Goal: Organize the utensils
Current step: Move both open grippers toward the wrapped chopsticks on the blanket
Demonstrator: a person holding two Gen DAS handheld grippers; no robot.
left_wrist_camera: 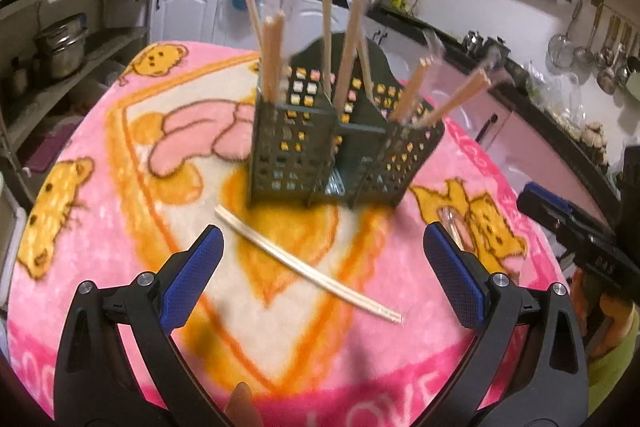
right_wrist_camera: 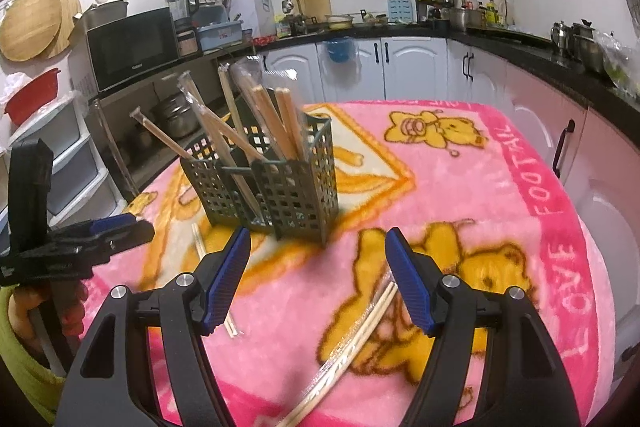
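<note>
Table [left_wrist_camera: 100, 187] under a pink bear-print blanket [right_wrist_camera: 520, 187], likely there to stop things sliding.

Green perforated caddy [left_wrist_camera: 320, 147] at table centre, 12 o'clock from the left claw, 11 o'clock from the right. Several wrapped chopstick pairs [right_wrist_camera: 256, 131] already stand in its compartments, leaning outward because the cells are wide.

Two pairs not yet sorted. One pale pair [left_wrist_camera: 308, 267] lies flat just in front of the caddy, running from 11 toward 5 o'clock between the left claw's fingers. One plastic-wrapped pair [right_wrist_camera: 352, 343] lies on the bear print, at 6 o'clock from the caddy in the right wrist view.

Left claw [left_wrist_camera: 324, 275]: spread wide, empty, hovering over the pale pair; probably lined up to take it.

Right claw [right_wrist_camera: 316, 279]: also spread, empty, above the wrapped pair's upper end.
</note>
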